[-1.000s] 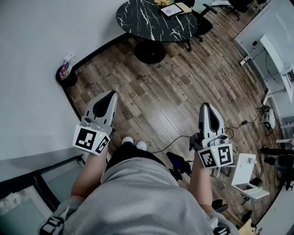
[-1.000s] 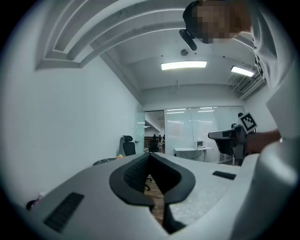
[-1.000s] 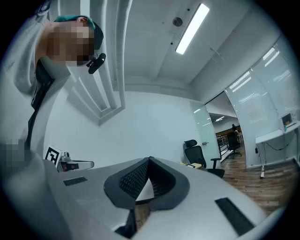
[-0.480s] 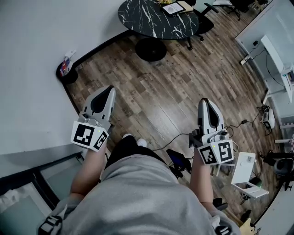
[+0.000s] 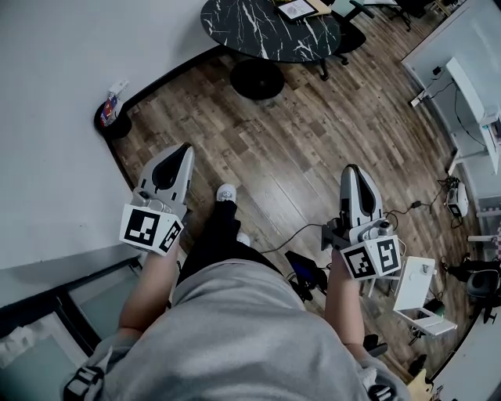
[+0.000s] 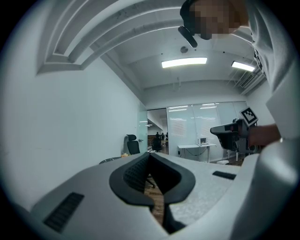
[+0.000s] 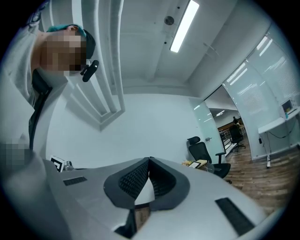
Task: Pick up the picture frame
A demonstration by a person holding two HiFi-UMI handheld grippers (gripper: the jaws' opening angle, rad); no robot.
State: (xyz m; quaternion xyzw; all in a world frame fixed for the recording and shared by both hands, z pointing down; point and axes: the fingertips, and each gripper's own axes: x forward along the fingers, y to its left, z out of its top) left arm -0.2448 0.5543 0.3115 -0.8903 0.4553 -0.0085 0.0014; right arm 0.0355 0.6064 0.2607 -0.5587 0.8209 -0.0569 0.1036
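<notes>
Left gripper (image 5: 185, 149) and right gripper (image 5: 351, 169) are held level above the wooden floor (image 5: 290, 149), the jaws of each pressed together with nothing between. The picture frame (image 5: 296, 9) is seen lying on the round desk (image 5: 250, 31), well ahead of both grippers.

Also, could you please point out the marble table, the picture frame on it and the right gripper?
marble table (image 5: 252, 33), head view, on the bare dark top.
picture frame (image 5: 297, 9), head view, on its pale middle.
right gripper (image 5: 351, 171), head view, at its closed fingertips.
</notes>
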